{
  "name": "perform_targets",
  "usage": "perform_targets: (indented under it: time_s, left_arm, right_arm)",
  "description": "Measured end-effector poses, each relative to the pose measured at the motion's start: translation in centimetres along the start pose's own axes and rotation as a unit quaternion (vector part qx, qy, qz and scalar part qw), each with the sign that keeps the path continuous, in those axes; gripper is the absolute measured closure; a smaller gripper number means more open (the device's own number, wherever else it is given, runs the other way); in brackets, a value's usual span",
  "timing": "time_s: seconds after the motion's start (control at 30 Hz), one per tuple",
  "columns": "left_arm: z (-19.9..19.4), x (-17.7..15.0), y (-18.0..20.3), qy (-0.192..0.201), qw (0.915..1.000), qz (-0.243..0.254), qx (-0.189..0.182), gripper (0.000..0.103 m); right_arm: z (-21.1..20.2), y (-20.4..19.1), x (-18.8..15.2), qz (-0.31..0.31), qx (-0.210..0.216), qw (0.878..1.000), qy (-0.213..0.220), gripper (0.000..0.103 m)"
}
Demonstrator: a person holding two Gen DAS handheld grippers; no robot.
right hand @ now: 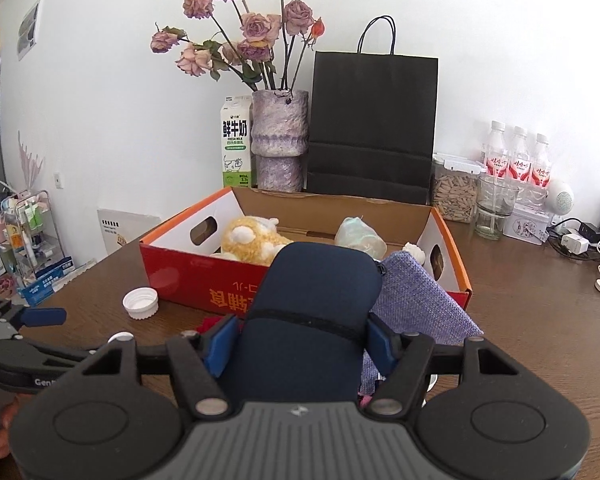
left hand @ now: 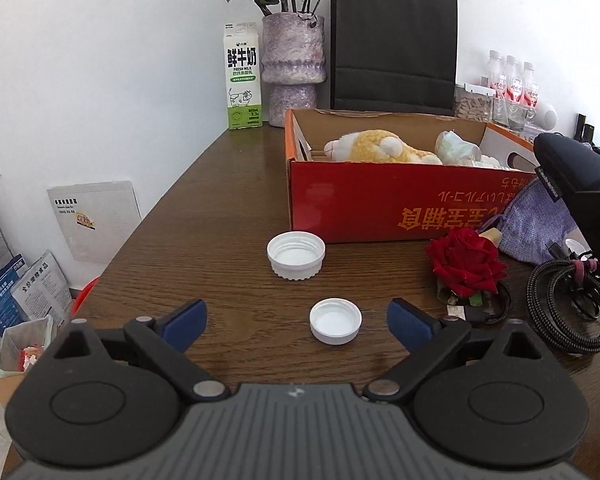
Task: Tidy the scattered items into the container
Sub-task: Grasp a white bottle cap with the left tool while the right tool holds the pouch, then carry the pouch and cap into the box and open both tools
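A red cardboard box [left hand: 380, 204] stands open on the brown table and holds a yellow plush toy [left hand: 384, 146] and a pale wrapped bundle [left hand: 458, 148]. My left gripper [left hand: 296, 322] is open, low over the table, with a small white cap [left hand: 335, 321] between its fingers, untouched. A larger white cap [left hand: 296, 255] lies beyond it. A red rose [left hand: 466, 261], a purple pouch [left hand: 536, 226] and coiled cables [left hand: 572, 300] lie to the right. My right gripper [right hand: 300, 340] is shut on a dark navy case [right hand: 312, 312], held in front of the box [right hand: 204, 280].
A milk carton [left hand: 242, 76], a purple vase of dried roses [left hand: 294, 68] and a black paper bag [left hand: 394, 44] stand behind the box. Water bottles [right hand: 518, 158], a jar [right hand: 456, 192], a glass [right hand: 496, 208] and chargers [right hand: 576, 242] fill the back right. The table's left edge drops to floor clutter.
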State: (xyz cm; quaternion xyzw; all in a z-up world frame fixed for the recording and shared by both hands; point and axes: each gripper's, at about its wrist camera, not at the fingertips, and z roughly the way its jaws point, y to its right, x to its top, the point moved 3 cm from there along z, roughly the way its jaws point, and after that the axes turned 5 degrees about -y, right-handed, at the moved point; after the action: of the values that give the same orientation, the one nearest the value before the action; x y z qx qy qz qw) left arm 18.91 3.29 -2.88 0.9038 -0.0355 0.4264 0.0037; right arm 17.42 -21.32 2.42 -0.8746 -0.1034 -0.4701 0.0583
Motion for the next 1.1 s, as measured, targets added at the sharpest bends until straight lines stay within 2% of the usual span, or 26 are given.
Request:
perform_targets:
  time_s: [0.17,0.27,0.3,0.33,0.37,0.43,0.77,1.1]
  left_arm:
    - [0.8,0.1,0.3,-0.019,0.9997,-0.004,-0.012,0.020]
    - [1.1,0.1,0.3,-0.028,0.9994,-0.006,-0.020,0.036]
    - [1.1,0.1,0.4,-0.026,0.9995,-0.005,-0.018,0.050]
    - [1.0,0.2,0.4,-0.025,0.9995,-0.004,-0.018,0.069]
    - [0.9,0.2,0.3,-0.026,0.9993,-0.008,-0.026,0.073]
    - [0.7,0.4,0.2,-0.026,0.9986,-0.017,-0.043,0.074]
    - [-2.0,2.6,0.3,0.023,0.9987,-0.028,-0.037,0.074]
    - [-4.3,6.4,2.2,0.075,0.9955,-0.021,-0.053,0.074]
  right_arm:
    - [-0.1,0.5,0.1,0.004,0.006,1.000,0.006,0.037]
    - [-0.1,0.6,0.1,0.006,0.009,1.000,0.007,0.037]
    - [-0.1,0.7,0.1,0.006,0.010,1.000,0.008,0.037]
    - [-0.1,0.7,0.1,0.007,0.010,1.000,0.009,0.037]
    - [-0.2,0.8,0.1,0.008,0.011,1.000,0.010,0.037]
    - [-0.3,1.0,0.1,0.009,0.011,1.000,0.012,0.037]
    - [-1.7,1.5,0.8,0.007,0.014,0.999,0.032,0.037]
    - [-3.1,2.0,3.0,0.006,0.020,0.998,0.062,0.037]
